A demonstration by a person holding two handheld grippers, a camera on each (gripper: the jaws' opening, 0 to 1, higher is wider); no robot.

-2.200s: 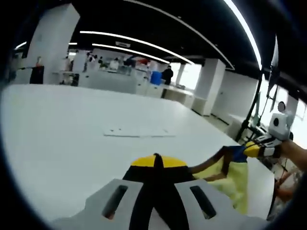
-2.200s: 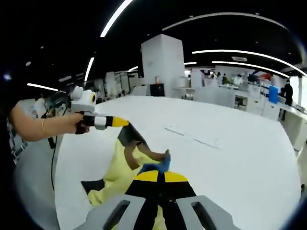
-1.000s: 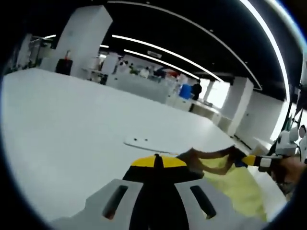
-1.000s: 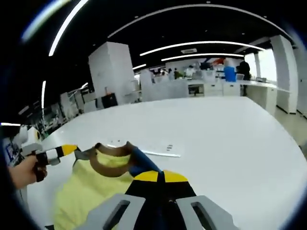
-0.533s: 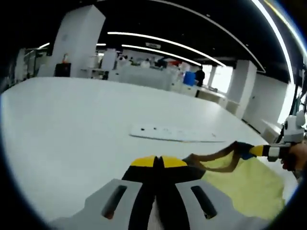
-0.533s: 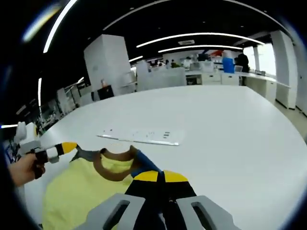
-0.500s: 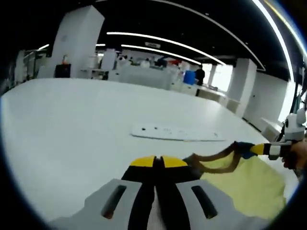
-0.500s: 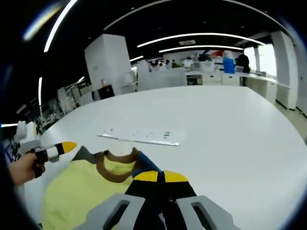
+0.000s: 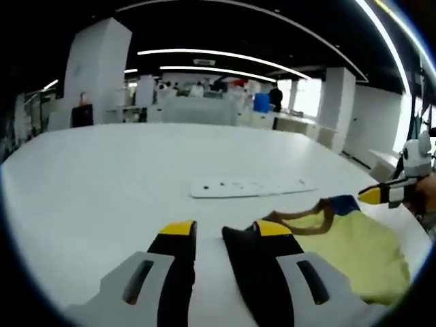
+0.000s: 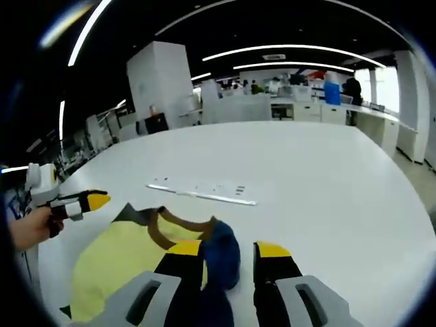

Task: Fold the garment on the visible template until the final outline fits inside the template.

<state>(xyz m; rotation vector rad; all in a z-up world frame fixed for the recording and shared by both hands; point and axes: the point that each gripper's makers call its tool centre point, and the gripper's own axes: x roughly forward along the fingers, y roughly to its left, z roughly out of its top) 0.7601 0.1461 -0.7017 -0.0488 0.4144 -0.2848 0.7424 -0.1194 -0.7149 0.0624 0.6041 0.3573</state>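
Both grippers, left (image 9: 208, 235) and right (image 10: 229, 255), are now released; garment (image 10: 122, 255) is dropped flat on table (image 9: 88, 184). Template (image 9: 252, 186) lies just beyond collar, long axis crosswise; right gripper is nearer.

L gripper (image 9: 225, 235) w/ jaws spread apart, yellow tips, nothing between them but bare white table (image 9: 102, 177). Yellow garment (image 9: 351, 248) lies flat on table just right of the right-hand jaw; brown collar band (image 9: 306, 218) curves along its near-top edge, blue patch (image 9: 344, 203) at the collar's far end. R gripper (image 9: 381, 195) comes in from right edge, yellow tip pointing at blue patch, close to it; contact unclear. A hand (image 9: 426, 197) holds it at frame edge. Beyond garment, a thin white template strip (image 9: 252, 186) w/ small dark marks lies flat on table, apart from collar. Background: office space, white pillars, ceiling light strips, distant people, blurry.
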